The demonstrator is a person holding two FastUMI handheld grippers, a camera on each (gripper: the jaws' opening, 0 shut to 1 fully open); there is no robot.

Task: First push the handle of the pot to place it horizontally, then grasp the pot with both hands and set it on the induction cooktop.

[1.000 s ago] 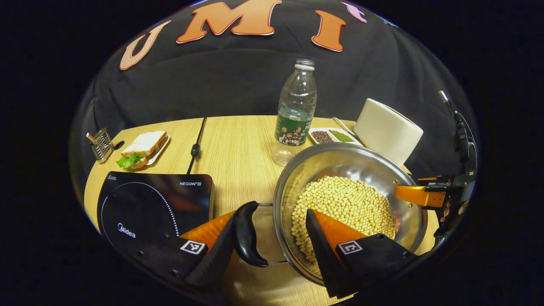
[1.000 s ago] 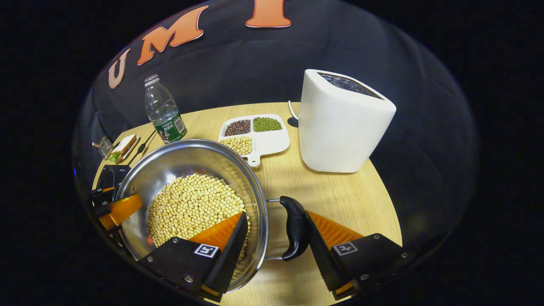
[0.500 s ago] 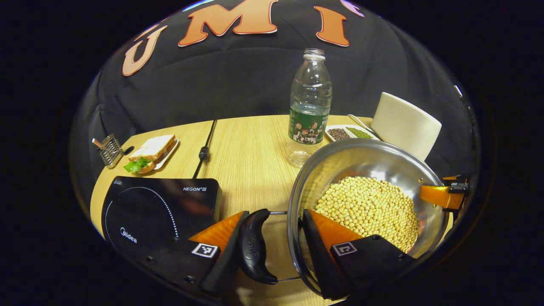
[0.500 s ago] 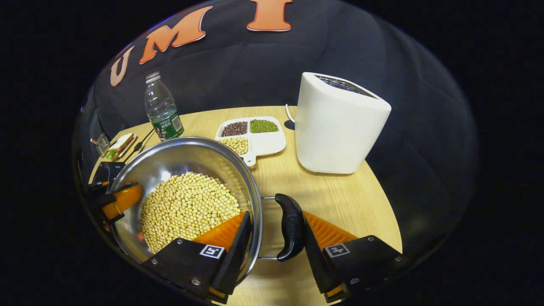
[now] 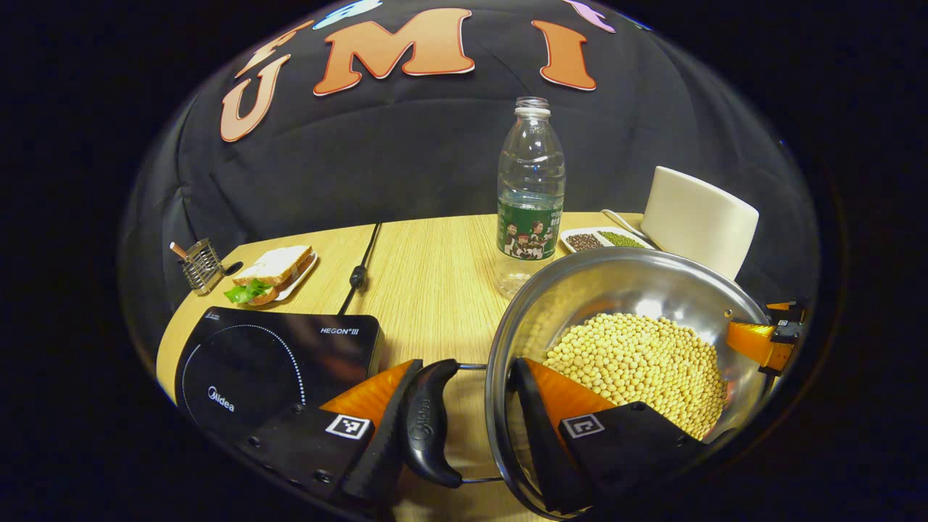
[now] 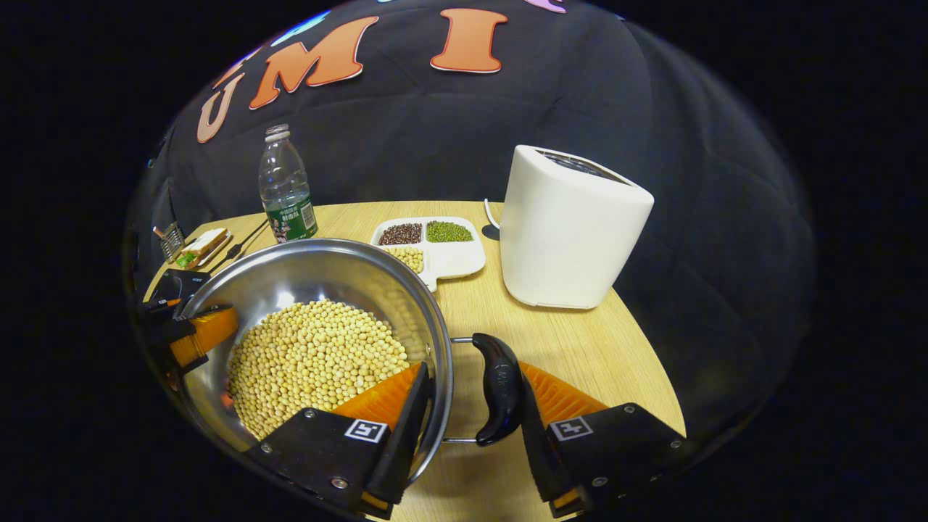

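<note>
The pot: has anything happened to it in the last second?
Each gripper, left and right, has narrowed, one finger inside the pot, the other now against a side handle. The grippers and pot have shifted together against the table; whether the pot has lifted is unclear. The cooktop and bottle stayed put.

Pot sat on the worktop, induction cooktop to its left, bottle behind, divided tray and toaster further right, sandwich plate far left.

Induction cooktop mostly hidden behind the pot
</note>
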